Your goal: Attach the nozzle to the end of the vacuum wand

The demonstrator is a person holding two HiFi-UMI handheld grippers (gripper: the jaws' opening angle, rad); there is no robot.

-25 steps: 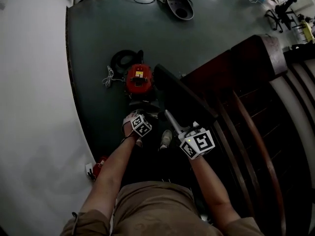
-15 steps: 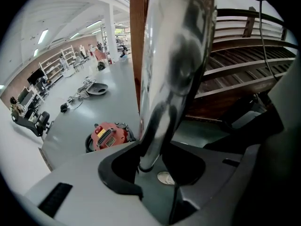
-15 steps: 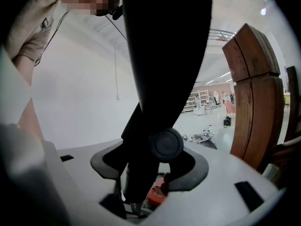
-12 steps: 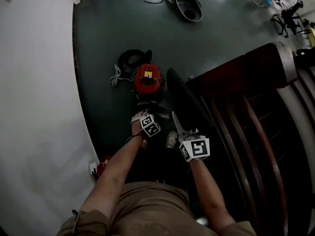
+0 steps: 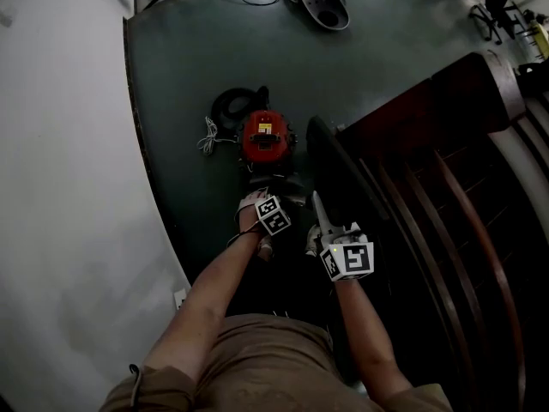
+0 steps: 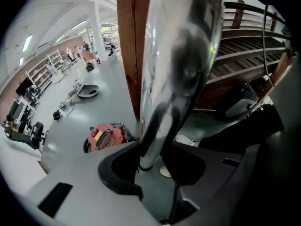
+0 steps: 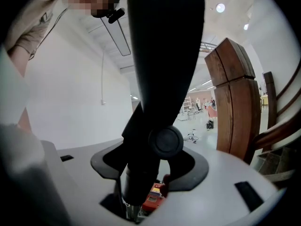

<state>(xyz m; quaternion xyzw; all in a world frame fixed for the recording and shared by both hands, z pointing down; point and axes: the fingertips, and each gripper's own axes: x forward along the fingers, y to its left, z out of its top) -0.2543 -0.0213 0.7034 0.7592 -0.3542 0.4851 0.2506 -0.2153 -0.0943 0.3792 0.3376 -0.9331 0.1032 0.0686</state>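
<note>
My left gripper (image 6: 150,161) is shut on the shiny metal vacuum wand (image 6: 178,55), which rises steeply past its camera. In the right gripper view the black nozzle (image 7: 160,55), with a round button (image 7: 165,142) on its neck, stands between the jaws of my right gripper (image 7: 146,173), which is shut on the neck. A bit of metal tube (image 7: 131,213) shows under the neck. From the head view the left gripper (image 5: 260,199) and right gripper (image 5: 330,230) sit side by side above the floor. The nozzle's long black head (image 5: 333,174) reaches away from the right one.
The red vacuum body (image 5: 266,137) lies on the dark floor (image 5: 189,75) just beyond the grippers, with a coiled black hose (image 5: 230,106) behind it. A wooden stair rail (image 5: 446,187) fills the right side. A white wall (image 5: 69,187) runs along the left.
The right gripper with the nozzle has sunk a little and stands nearer the left gripper. The left gripper has rolled slightly but keeps its place on the wand.
</note>
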